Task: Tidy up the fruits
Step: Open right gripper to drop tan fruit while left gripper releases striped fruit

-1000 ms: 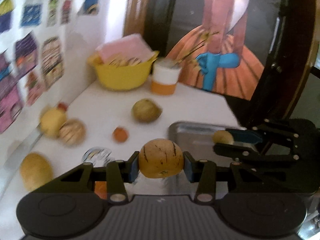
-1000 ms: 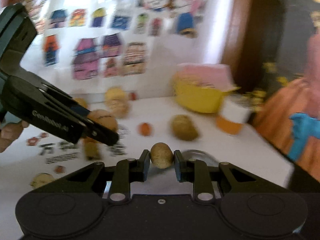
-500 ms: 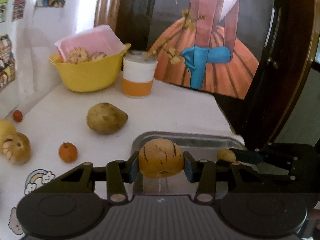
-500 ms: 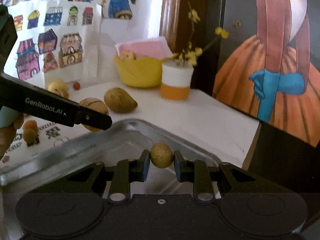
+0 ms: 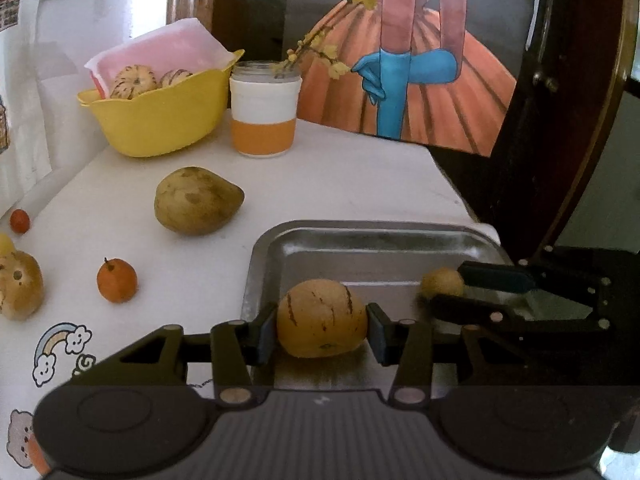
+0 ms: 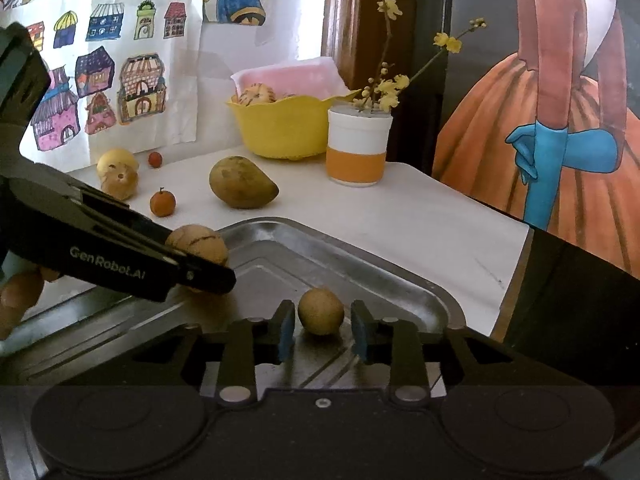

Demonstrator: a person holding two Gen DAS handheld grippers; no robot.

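Landmark: a metal tray point(image 5: 472, 236) is taken as reference; it lies at the near right corner of the white table point(image 5: 352, 176).
Left gripper point(image 5: 322, 336): it is held over the tray's near left part, its pads pinching a striped yellow fruit point(image 5: 322, 318) on both sides.
Right gripper point(image 6: 321, 330): its pads are spread, a small gap showing on each side of a small round tan fruit point(image 6: 321, 311), which appears to rest on the tray floor.
Step in hand: both fruits are being delivered into the tray; the small one is judged released, the striped one not yet.
Next move: the striped fruit is to be lowered to the tray floor and let go, clear of the small one; the right gripper is to be drawn back without nudging its fruit.
Still outside the tray: a large brown-green fruit point(image 5: 198, 200) and a small orange fruit point(image 5: 117, 281) are seen to its left.
Beyond the tray: a yellow bowl point(image 5: 160, 120) holding striped fruits.
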